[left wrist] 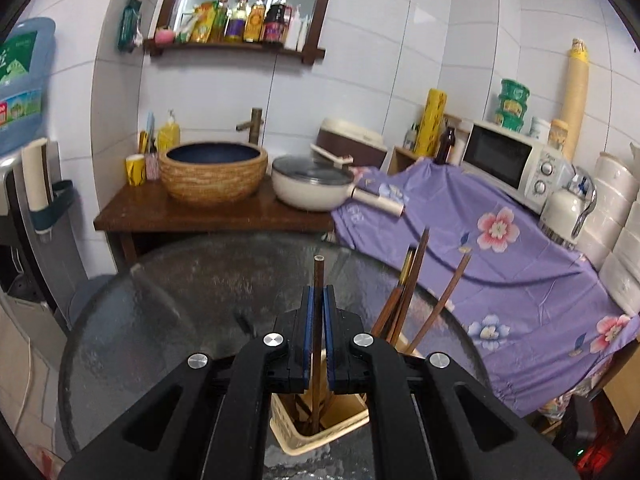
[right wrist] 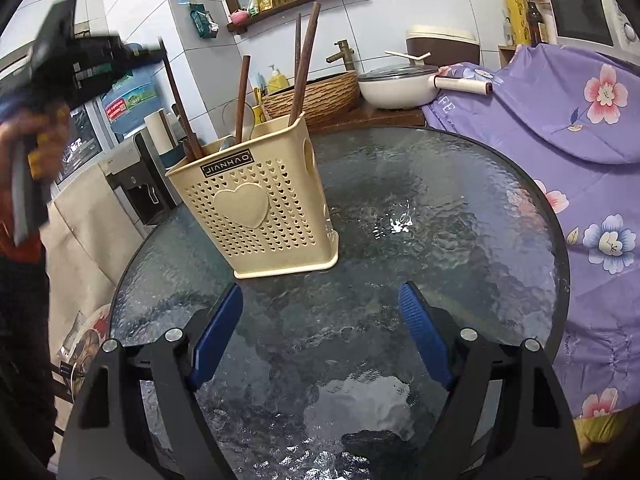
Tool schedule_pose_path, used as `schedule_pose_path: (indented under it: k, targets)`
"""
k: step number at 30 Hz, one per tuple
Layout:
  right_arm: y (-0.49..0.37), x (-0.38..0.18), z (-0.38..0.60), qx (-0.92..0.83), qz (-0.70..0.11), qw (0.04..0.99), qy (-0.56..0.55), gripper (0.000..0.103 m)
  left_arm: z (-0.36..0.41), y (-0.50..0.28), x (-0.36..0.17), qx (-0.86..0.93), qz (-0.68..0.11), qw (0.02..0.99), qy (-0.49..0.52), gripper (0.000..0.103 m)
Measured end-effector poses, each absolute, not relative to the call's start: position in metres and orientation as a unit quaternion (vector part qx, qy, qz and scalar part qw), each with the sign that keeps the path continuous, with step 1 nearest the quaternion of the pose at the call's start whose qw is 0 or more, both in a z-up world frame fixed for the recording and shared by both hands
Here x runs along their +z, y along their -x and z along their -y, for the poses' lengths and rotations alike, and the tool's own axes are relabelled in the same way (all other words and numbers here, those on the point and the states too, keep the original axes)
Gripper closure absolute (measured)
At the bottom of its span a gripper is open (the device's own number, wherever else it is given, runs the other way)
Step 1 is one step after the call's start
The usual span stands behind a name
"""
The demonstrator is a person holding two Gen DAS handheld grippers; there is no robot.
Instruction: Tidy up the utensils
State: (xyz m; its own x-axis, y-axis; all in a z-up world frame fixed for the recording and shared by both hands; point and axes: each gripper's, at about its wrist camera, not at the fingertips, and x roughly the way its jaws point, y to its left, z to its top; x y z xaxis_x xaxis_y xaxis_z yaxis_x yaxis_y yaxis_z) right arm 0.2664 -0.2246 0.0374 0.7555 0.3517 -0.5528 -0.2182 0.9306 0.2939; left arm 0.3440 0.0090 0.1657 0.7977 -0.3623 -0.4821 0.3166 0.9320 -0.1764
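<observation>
A beige plastic utensil holder with a heart on its front stands on the round glass table. Several brown wooden utensils stand in it. My left gripper is shut on a wooden chopstick whose lower end reaches down into the holder directly below. More wooden handles lean out to its right. My right gripper is open and empty, low over the table in front of the holder. The left gripper's body shows at the upper left of the right wrist view.
A wooden counter behind the table carries a woven basin and a white lidded pan. A purple flowered cloth covers furniture on the right, with a microwave on top. A water dispenser stands left.
</observation>
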Motion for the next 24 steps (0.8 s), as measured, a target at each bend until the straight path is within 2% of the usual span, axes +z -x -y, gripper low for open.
schedule_pose_path:
  k: [1,3,5,7,9,11,14,19,24]
  targets:
    - [-0.266,0.037,0.225,0.153,-0.315,0.931,-0.107,0.023,-0.008,-0.343,0.158,-0.178,-0.266,0.946,0.043,0.097]
    - [-0.266,0.035,0.224,0.155,-0.315,0.930,-0.108,0.023,-0.007,-0.340,0.146,-0.180,-0.274,0.944,0.041,0.087]
    - [-0.266,0.034,0.222,0.157,-0.315,0.930,-0.107,0.023,-0.008,-0.330,0.138,-0.169,-0.267,0.948,0.042,0.051]
    - [-0.264,0.033,0.221,0.159,-0.311,0.931,-0.103,0.023,-0.010,-0.314,0.134,-0.159,-0.248,0.955,0.044,0.036]
    - [-0.262,0.032,0.222,0.160,-0.307,0.932,-0.104,0.019,-0.011,-0.298,0.131,-0.144,-0.232,0.961,0.039,0.030]
    - [-0.260,0.032,0.225,0.161,-0.303,0.933,-0.106,0.019,-0.013,-0.276,0.124,-0.120,-0.213,0.969,0.030,0.015]
    - [-0.256,0.031,0.227,0.163,-0.299,0.934,-0.106,0.015,-0.014,-0.241,0.110,-0.086,-0.181,0.980,0.013,0.006]
    - [-0.228,0.039,0.220,0.164,-0.246,0.953,-0.071,0.006,-0.013,-0.191,0.080,-0.046,-0.160,0.986,-0.007,0.006]
    - [-0.188,0.049,0.209,0.159,-0.175,0.971,-0.018,0.006,-0.027,-0.146,0.050,-0.024,-0.171,0.985,0.031,0.006]
